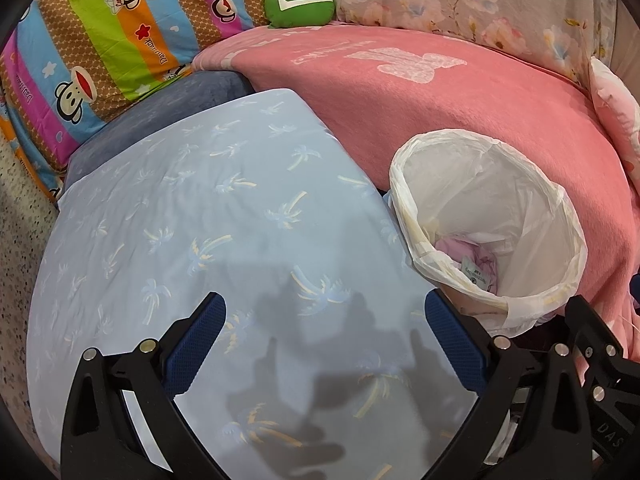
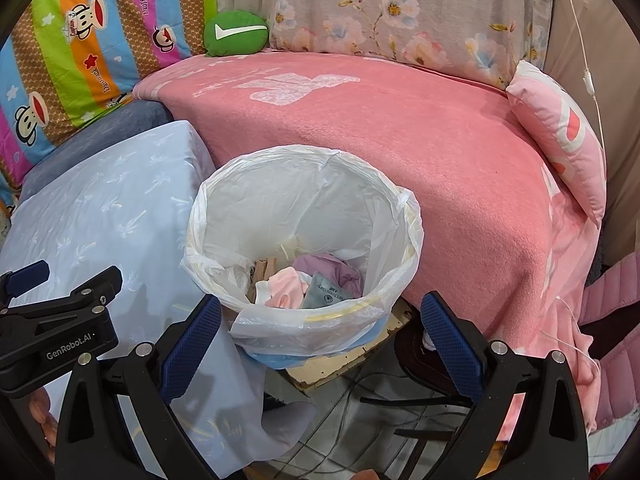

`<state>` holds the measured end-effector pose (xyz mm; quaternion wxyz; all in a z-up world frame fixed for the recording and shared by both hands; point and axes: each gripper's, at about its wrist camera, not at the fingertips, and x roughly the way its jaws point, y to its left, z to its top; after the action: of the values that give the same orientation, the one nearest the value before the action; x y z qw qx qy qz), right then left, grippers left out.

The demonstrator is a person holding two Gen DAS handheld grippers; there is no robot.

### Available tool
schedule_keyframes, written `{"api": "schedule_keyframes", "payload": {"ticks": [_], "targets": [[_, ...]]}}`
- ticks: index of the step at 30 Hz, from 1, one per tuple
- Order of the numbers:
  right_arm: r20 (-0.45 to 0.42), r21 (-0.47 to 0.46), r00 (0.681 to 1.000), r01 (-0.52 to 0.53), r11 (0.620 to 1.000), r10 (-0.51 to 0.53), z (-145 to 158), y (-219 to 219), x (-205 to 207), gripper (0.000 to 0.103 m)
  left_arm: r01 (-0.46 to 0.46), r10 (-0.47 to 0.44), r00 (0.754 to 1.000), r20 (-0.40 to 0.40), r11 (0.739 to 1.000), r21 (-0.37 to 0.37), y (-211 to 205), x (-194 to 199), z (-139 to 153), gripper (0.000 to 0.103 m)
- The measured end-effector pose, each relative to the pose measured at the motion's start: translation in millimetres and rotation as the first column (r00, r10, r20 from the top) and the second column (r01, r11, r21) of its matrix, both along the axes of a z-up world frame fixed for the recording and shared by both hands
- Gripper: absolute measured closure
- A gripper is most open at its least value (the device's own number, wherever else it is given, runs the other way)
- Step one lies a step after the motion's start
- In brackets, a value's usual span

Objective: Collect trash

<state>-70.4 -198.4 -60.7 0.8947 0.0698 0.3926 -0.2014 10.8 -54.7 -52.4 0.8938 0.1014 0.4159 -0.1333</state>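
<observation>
Left gripper (image 1: 322, 336): fingers (image 1: 200, 344) spread wide, nothing between them. They hang over the light blue palm-print sheet (image 1: 192, 208), apart from it; their shadow falls on the sheet just ahead.

Right gripper (image 2: 320, 332): fingers (image 2: 450, 336) also spread wide and empty. They stand at the near rim of the trash bin (image 2: 304, 184), one blue pad to each side of the rim's near edge. Contact with the liner cannot be told.

Trash bin: lined with a white plastic bag (image 2: 256, 332) folded over the rim, standing between the blue sheet and the pink blanket (image 2: 440, 152), close against both. Trash (image 2: 316, 284) lies at the bottom: crumpled pink and purple pieces, a grey printed packet, some brown scraps at the left side. In the left wrist view the bin sits just right of the left gripper's right finger.

The left gripper's body shows at the left edge of the right wrist view, over the blue sheet.

Beyond: a green cushion (image 1: 300, 6) at the far edge of the pink blanket, a striped cartoon-monkey quilt (image 1: 92, 40) to the left, a floral cover (image 2: 400, 12) behind. Cables (image 2: 360, 432) lie on the floor below the bin.
</observation>
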Motion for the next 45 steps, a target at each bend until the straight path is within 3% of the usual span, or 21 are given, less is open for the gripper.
{"api": "schedule_keyframes", "payload": {"ticks": [45], "targets": [[0.001, 0.002, 1.000, 0.003, 1.000, -0.003, -0.3, -3.5, -2.8, 0.006, 0.018, -0.018, 1.000, 0.007, 1.000, 0.011, -5.1, -6.7, 2.4, 0.007]]}}
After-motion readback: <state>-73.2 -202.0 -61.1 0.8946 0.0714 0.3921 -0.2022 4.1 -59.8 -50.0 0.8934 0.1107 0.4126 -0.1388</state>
